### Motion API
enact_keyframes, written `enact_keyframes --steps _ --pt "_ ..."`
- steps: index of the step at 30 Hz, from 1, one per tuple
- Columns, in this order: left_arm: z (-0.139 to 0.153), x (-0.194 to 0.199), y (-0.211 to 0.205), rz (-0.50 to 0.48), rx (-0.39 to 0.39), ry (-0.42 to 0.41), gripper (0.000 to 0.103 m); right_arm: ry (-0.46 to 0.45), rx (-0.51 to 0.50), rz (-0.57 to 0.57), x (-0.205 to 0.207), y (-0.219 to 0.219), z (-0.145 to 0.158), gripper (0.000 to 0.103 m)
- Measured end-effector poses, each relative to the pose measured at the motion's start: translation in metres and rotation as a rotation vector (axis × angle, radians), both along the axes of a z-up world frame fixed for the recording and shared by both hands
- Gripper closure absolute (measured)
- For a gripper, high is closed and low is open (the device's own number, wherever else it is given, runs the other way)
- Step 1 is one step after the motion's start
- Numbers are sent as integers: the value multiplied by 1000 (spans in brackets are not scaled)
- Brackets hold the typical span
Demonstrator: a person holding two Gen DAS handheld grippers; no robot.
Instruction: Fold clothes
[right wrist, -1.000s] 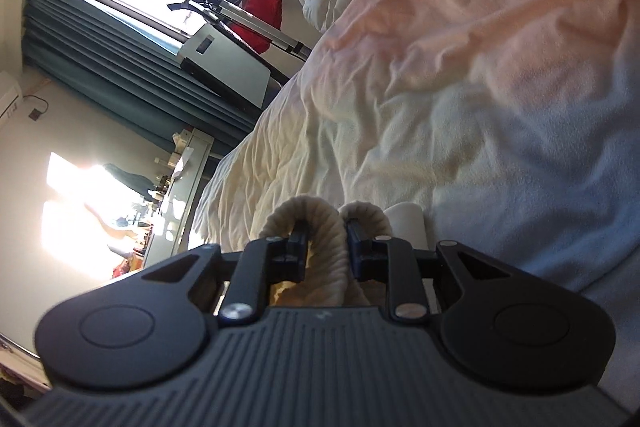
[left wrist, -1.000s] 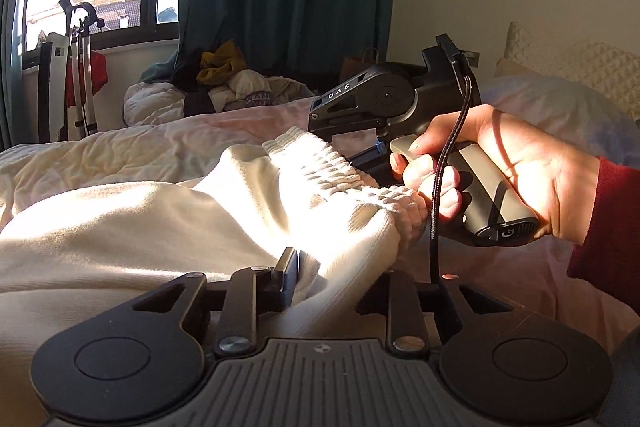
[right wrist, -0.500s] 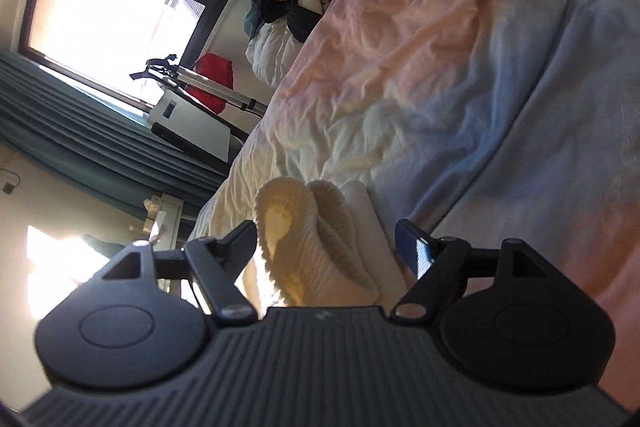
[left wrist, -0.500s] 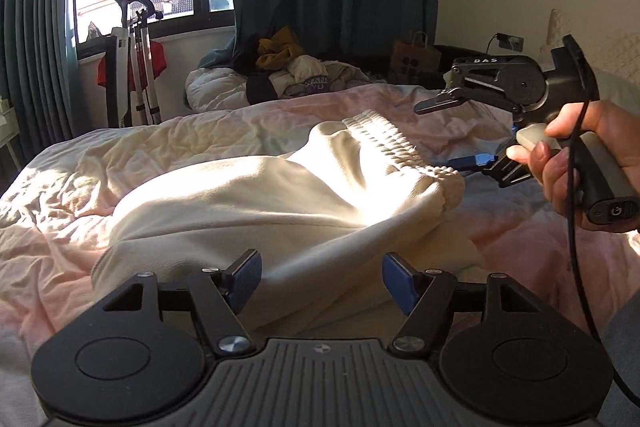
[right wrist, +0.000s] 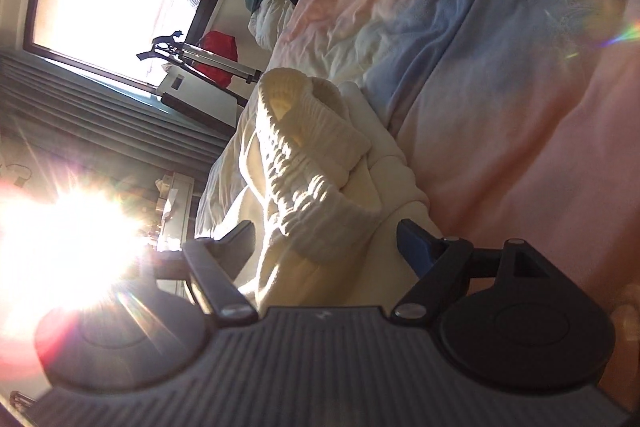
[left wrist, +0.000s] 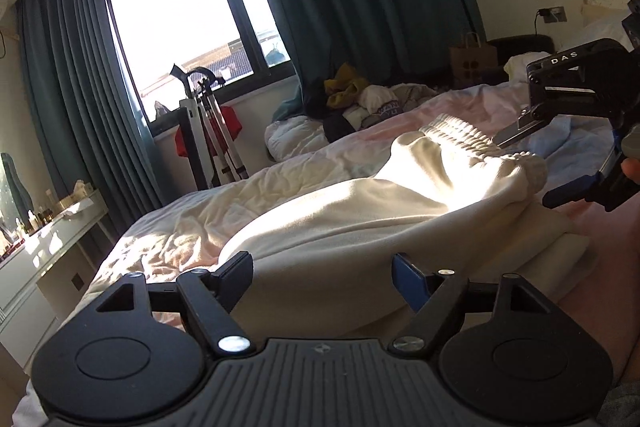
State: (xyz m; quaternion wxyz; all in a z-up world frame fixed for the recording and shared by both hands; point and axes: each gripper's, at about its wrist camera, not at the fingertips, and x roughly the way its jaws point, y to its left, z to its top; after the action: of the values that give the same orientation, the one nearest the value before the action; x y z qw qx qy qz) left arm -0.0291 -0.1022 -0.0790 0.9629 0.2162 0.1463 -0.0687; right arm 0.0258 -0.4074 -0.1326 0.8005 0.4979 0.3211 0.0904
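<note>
A cream garment (left wrist: 380, 215) with a ribbed elastic band lies folded over on the bed. It also shows in the right wrist view (right wrist: 312, 163), with its ribbed band uppermost. My left gripper (left wrist: 324, 277) is open and empty, just short of the garment's near edge. My right gripper (right wrist: 326, 241) is open, its fingers on either side of the ribbed band without gripping it. In the left wrist view the right gripper (left wrist: 536, 167) sits at the garment's far right end, held by a hand.
The bed (right wrist: 520, 107) has a rumpled pink, white and blue cover. A pile of other clothes (left wrist: 360, 99) lies at its far end below the window. A clothes rack (left wrist: 204, 131) and a dresser (left wrist: 40, 251) stand to the left. Sun glare fills the right wrist view's left side.
Both grippers have let go of the cream garment and opened. Both have pulled back from it, and the garment now rests on the bed.
</note>
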Motion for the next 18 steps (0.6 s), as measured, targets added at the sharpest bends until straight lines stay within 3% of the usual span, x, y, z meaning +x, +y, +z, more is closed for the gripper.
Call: enact_keyframes --steps 2,5,7,8,9,10,11,14,18 --pt "-2 2 -3 -7 28 -37 25 -46 -16 -6 1 5 3 22" --pt "-4 15 -2 -22 25 -1 41 -100 -62 -15 1 11 10 23" --pt "-6 24 0 -44 21 35 47 -113 -100 -16 1 14 14 34" --pt "-7 28 1 -55 20 54 56 -119 -119 -16 1 15 15 43" --pt "-8 30 1 -69 22 60 67 -126 -138 -16 1 16 17 58" --pt "-9 31 2 -84 25 62 74 -132 -157 -16 0 17 19 63" --pt "-9 31 4 -92 12 68 89 -139 -176 -16 0 19 20 68" --pt "-1 28 14 -107 -60 73 96 -164 -246 -8 -1 25 28 75" --pt "20 14 37 -144 -212 100 98 -185 -284 -50 -18 27 42 80"
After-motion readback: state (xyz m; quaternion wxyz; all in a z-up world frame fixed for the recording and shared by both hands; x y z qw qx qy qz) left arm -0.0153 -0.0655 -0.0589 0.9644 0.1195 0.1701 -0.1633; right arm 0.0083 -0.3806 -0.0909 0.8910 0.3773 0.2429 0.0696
